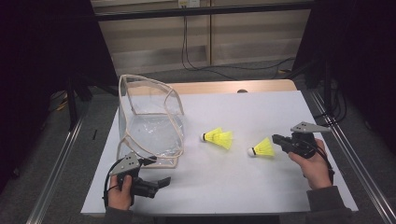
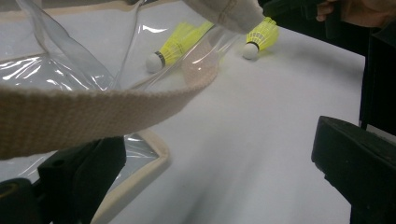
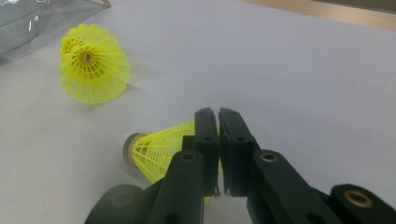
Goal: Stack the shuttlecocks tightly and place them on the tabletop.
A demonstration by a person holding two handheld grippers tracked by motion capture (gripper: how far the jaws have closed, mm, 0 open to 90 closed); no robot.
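Two yellow shuttlecocks lie on the white table. One shuttlecock [image 1: 219, 137] [image 2: 175, 44] [image 3: 95, 63] rests just right of a clear plastic bag [image 1: 149, 126] [image 3: 28, 23] with beige trim. The other shuttlecock [image 1: 262, 148] [image 2: 261, 36] [image 3: 159, 149] lies on its side, its skirt right under my right gripper [image 1: 274, 138] [image 3: 218, 112]. That gripper's jaws are together, and I see no skirt between the pads. My left gripper [image 1: 159, 170] [image 2: 215, 140] stands wide open at the bag's near corner. The bag's beige strap [image 2: 93, 112] crosses above its left jaw.
The white table cover [image 1: 243, 186] ends in a wooden strip [image 1: 224, 87] at the back. Metal rails [image 1: 345, 154] run along both sides. Black cables [image 1: 201, 65] lie on the floor beyond the table. The bag stands open and upright at the left.
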